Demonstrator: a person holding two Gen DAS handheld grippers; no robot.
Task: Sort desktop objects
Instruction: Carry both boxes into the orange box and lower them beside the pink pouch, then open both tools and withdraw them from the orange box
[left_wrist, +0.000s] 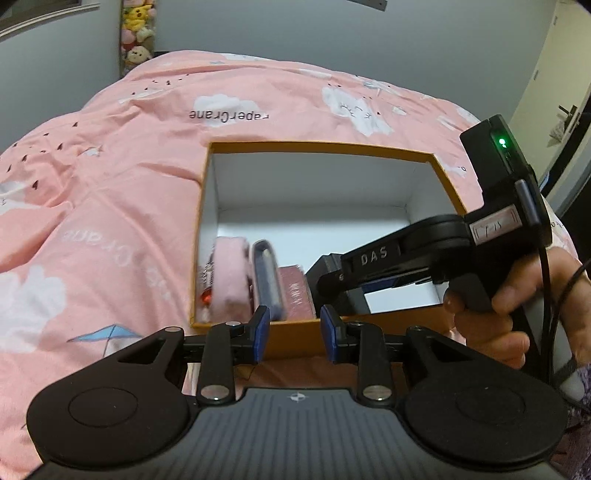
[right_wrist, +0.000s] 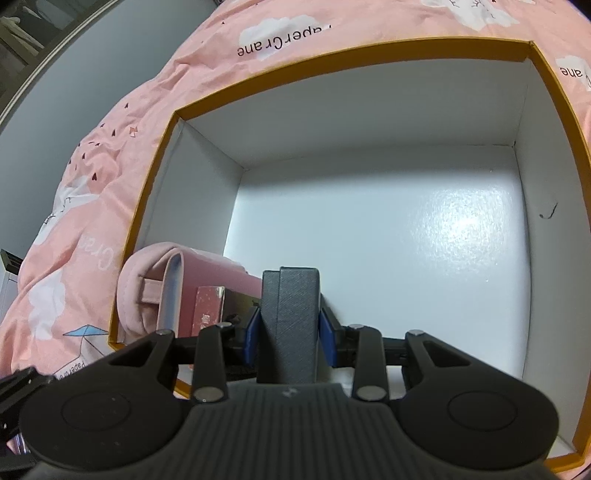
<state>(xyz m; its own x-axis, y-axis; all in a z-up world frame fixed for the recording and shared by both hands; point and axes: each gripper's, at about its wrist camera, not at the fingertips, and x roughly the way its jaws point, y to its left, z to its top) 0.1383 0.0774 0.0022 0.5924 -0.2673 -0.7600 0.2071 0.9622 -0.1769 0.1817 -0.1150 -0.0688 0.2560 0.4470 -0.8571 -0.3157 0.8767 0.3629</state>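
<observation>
A bed spread with a pink cloud-print quilt fills a grey-walled room, plush toys stacked in the far corner, and one orange-rimmed white box sits open on the quilt. Along the box's near-left wall stand three items: a pink pouch, a greyish-blue case and a dusty-pink booklet. The right gripper, inside the box, has its blue fingers clamped on one dark grey case standing upright beside them, while the left gripper hovers at the box's near rim, fingers parted and holding nothing.
</observation>
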